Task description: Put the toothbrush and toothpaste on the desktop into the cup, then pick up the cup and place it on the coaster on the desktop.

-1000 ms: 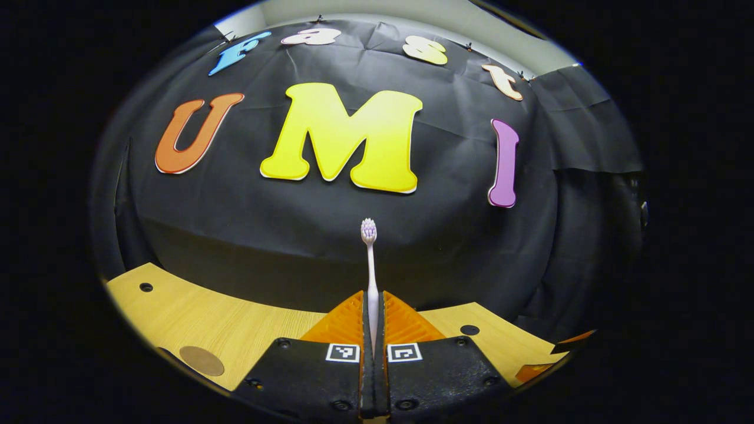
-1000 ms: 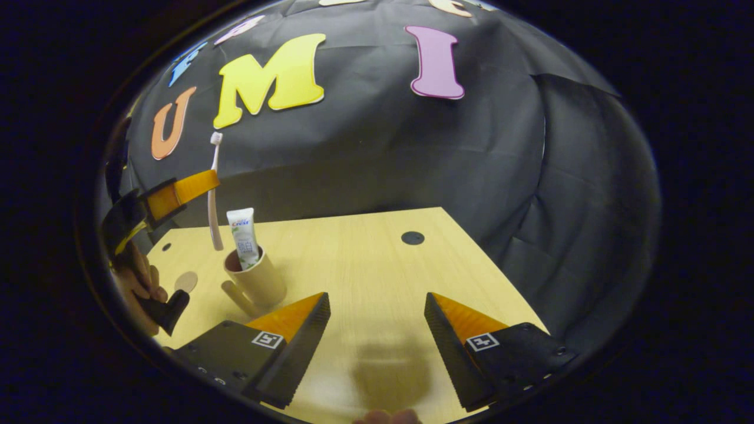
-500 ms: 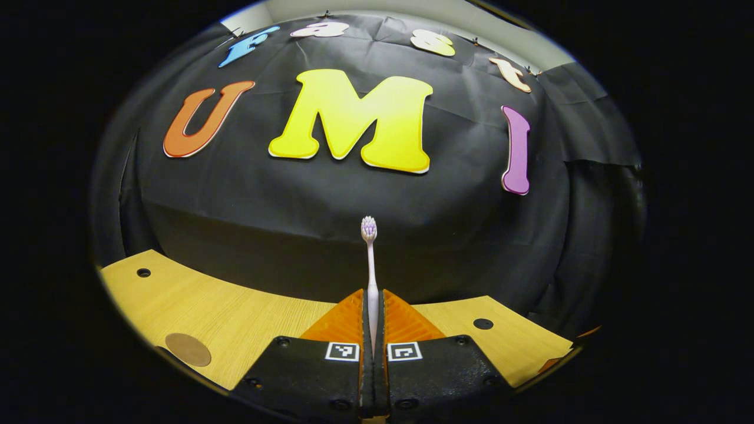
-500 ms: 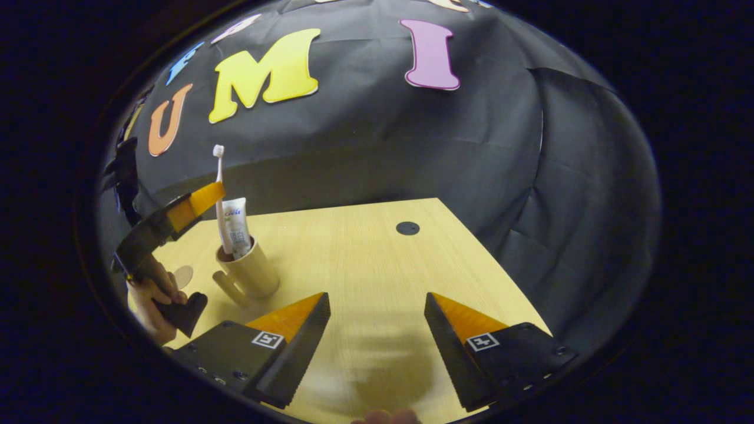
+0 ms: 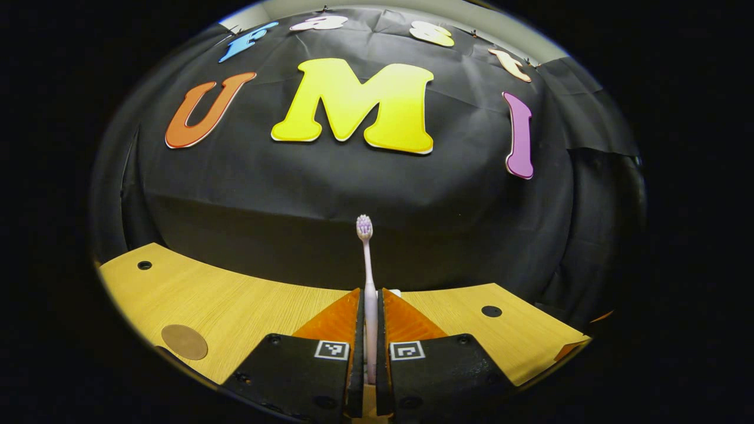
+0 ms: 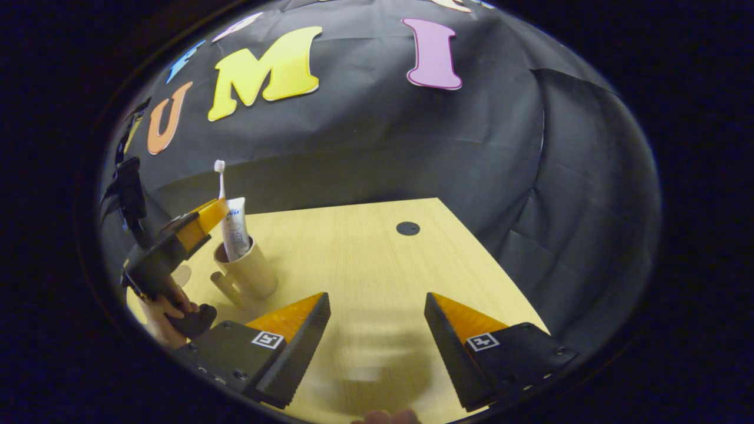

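A white toothbrush (image 5: 364, 235) with a purple-bristled head stands upright between the fingers of my left gripper (image 5: 370, 292), which is shut on its handle. In the right gripper view the toothbrush (image 6: 220, 176) reaches down into the tan cup (image 6: 252, 275), next to the white toothpaste tube (image 6: 235, 229) standing inside it. The left gripper (image 6: 206, 215) hovers just over the cup's rim. The cup's handle points toward the table's near side. A round brown coaster (image 5: 184, 341) lies flat on the table to the left. My right gripper (image 6: 377, 303) is open, low over bare table.
The light wooden table (image 6: 365, 259) has a small dark hole (image 6: 407, 228) near its far right corner and others (image 5: 144, 265) toward its left. A hand (image 6: 162, 318) holds the left gripper at the table's left edge. Black cloth walls stand close behind.
The left gripper has come down with the toothbrush, whose lower end now sits inside the cup next to the toothpaste. The right gripper has hardly moved.
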{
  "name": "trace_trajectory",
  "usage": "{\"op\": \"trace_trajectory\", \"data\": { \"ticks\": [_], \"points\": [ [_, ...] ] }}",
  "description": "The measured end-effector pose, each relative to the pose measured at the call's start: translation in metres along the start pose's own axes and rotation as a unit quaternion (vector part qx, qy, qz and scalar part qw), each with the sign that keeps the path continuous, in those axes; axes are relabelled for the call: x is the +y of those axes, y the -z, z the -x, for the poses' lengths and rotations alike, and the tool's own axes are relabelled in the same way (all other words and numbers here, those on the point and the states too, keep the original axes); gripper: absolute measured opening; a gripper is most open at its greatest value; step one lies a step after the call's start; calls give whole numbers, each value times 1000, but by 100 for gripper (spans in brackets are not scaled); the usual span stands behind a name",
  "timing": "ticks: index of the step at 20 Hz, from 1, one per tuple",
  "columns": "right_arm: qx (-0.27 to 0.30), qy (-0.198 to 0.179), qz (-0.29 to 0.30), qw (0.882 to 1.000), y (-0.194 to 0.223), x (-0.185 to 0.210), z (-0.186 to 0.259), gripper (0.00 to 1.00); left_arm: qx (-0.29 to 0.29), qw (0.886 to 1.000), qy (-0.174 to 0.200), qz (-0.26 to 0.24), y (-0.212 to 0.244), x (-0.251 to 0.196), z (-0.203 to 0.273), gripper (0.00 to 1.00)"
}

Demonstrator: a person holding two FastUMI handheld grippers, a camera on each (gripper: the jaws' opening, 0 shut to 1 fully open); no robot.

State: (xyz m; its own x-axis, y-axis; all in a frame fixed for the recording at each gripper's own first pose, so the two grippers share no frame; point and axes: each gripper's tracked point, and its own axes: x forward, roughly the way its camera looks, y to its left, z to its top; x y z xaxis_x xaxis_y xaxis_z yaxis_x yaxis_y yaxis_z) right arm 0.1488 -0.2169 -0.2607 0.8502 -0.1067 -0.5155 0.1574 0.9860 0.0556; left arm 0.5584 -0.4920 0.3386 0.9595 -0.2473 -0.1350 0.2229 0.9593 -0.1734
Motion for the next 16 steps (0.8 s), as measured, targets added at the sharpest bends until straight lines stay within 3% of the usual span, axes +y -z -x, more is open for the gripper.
{"op": "trace_trajectory", "data": {
  "ticks": [4, 6, 8, 9, 11, 13, 16],
  "points": [
    [-3, -5, -3, 1000, -4, 10, 1, 95, 17, 1000, -5, 10, 10, 1, 5, 17],
    [-8, -8, 5, 1000, -5, 15, 5, 95, 21, 1000, -5, 14, 12, 1, 11, 25],
    [-9, -10, 7, 1000, -4, 18, 9, 95, 17, 1000, -7, 12, 6, 3, 19, 39],
    [-7, -11, 6, 1000, -4, 20, 10, 95, 16, 1000, -10, 12, 3, 7, 23, 39],
    [-2, -17, 4, 1000, -3, 29, 12, 95, 10, 1000, -23, 13, -7, 18, 35, 76],
    [-1, -24, 7, 1000, -6, 40, 15, 96, 6, 999, -36, 10, -20, 31, 48, 93],
    [-7, -36, 13, 999, -17, 60, 23, 96, -2, 998, -56, -3, -38, 59, 72, 97]
  ]
}}
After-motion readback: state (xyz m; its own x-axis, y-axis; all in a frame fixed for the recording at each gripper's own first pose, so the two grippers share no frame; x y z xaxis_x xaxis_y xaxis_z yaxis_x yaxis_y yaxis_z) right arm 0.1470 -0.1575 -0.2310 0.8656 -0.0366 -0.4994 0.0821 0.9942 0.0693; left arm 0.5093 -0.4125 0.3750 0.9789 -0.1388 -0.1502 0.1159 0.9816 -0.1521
